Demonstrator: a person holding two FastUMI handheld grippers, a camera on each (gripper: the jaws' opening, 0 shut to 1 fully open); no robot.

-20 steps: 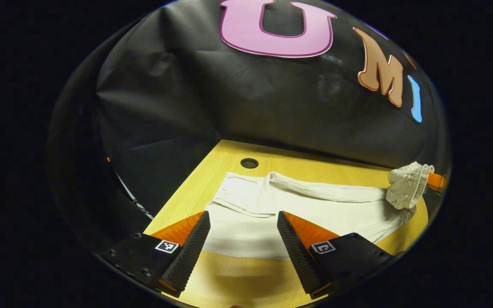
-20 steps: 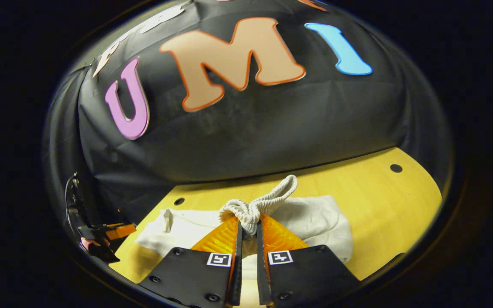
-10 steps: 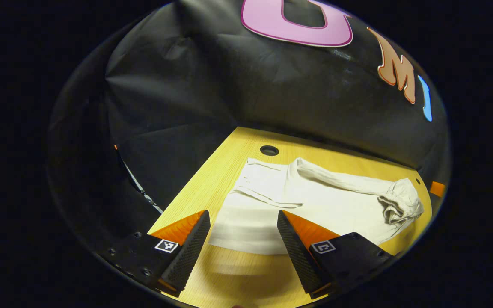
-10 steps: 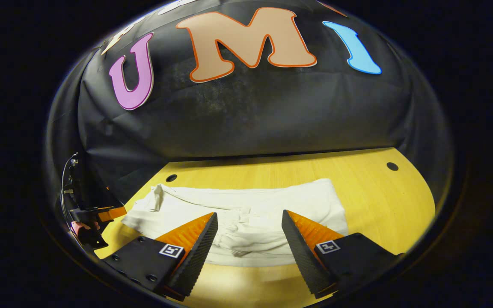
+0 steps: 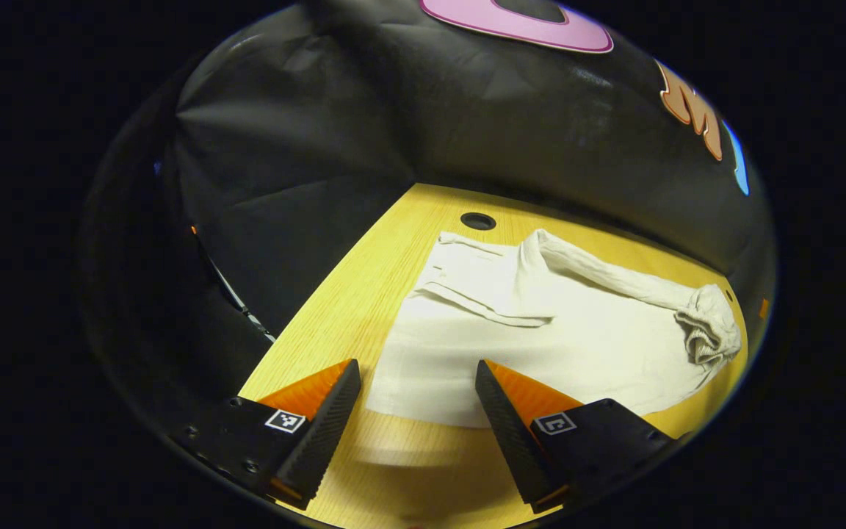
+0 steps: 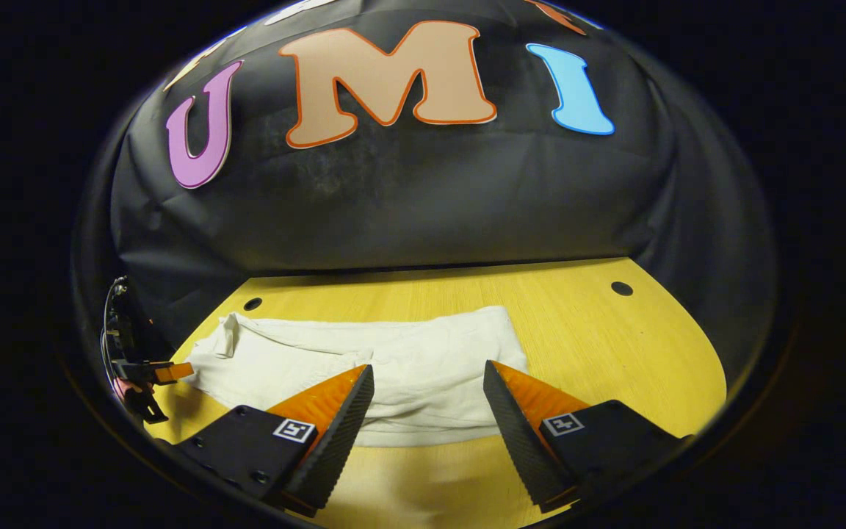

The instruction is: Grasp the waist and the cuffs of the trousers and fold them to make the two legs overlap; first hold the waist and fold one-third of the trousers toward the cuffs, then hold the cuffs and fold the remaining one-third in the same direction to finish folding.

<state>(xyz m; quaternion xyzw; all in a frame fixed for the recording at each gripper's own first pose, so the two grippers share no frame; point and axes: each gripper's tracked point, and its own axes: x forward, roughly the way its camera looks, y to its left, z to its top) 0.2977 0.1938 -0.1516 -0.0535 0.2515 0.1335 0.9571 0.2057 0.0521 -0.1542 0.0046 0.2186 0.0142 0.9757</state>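
While both claws [image 5: 417, 371] [image 6: 428, 375] gape apart, white trousers [image 5: 540, 330] lie folded on the table [image 5: 364, 294].

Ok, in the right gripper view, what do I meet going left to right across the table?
Left claw at the far left edge → trousers lying across the table → bare wood → small round hole near the right end.

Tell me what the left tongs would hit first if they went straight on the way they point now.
Probably the trousers: their near edge lies on the table just ahead of the open left tongs. Depth is hard to judge, so the tongs might meet bare tabletop first.
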